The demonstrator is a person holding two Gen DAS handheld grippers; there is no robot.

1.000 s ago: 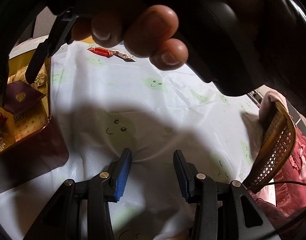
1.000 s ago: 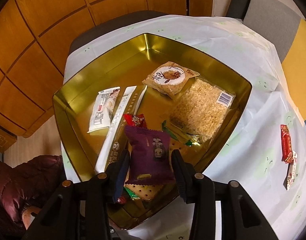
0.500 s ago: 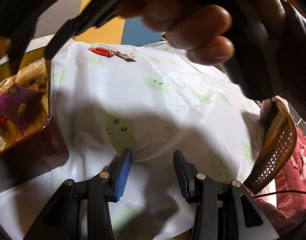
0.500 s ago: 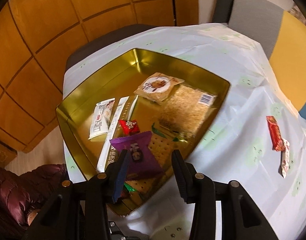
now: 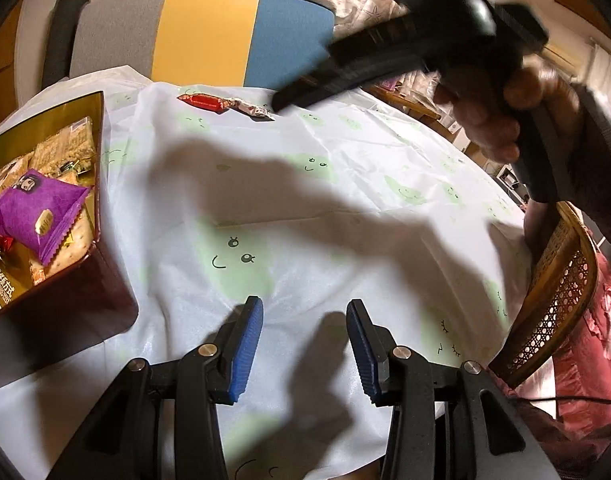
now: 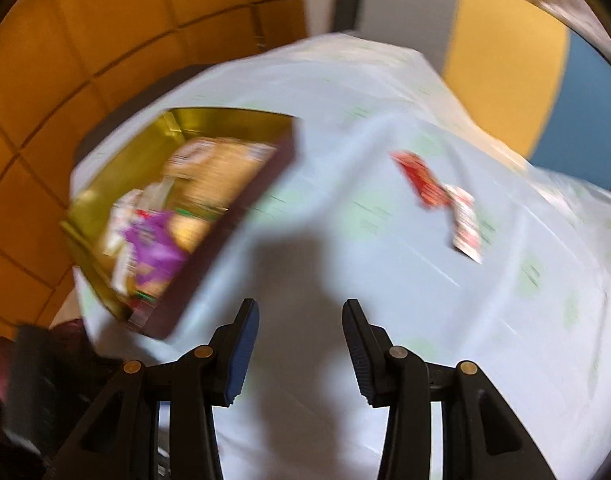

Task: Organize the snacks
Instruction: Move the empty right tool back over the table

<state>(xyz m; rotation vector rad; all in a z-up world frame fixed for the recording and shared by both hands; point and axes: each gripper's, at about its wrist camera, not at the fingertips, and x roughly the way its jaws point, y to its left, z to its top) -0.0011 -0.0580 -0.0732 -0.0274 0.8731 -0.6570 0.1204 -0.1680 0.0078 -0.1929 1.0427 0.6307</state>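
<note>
A gold tin (image 5: 99, 160) of snacks sits at the table's left, with a purple packet (image 5: 29, 208) lying on top of the pile. A red candy (image 5: 199, 101) and a silvery-white wrapper (image 5: 251, 109) lie together on the far side of the cloth. My left gripper (image 5: 304, 308) hovers open over bare cloth with nothing between its pads. A hand (image 5: 489, 120) carries the right gripper across the upper right of this view. The right wrist view is blurred: my right gripper (image 6: 300, 308) is open and empty, right of the tin (image 6: 225, 232) and purple packet (image 6: 153, 248). The red candy (image 6: 419, 180) and white wrapper (image 6: 465, 224) lie ahead to its right.
A white tablecloth (image 5: 345, 168) with green faces covers the round table. A rattan chair (image 5: 553, 312) stands at its right edge, and a grey, yellow and blue chair back (image 5: 209, 36) behind its far edge. Wood panelling (image 6: 45, 80) fills the left.
My right gripper has swung right, from over the tin to over the open cloth, leaving the purple packet in the tin. The left gripper has stayed put.
</note>
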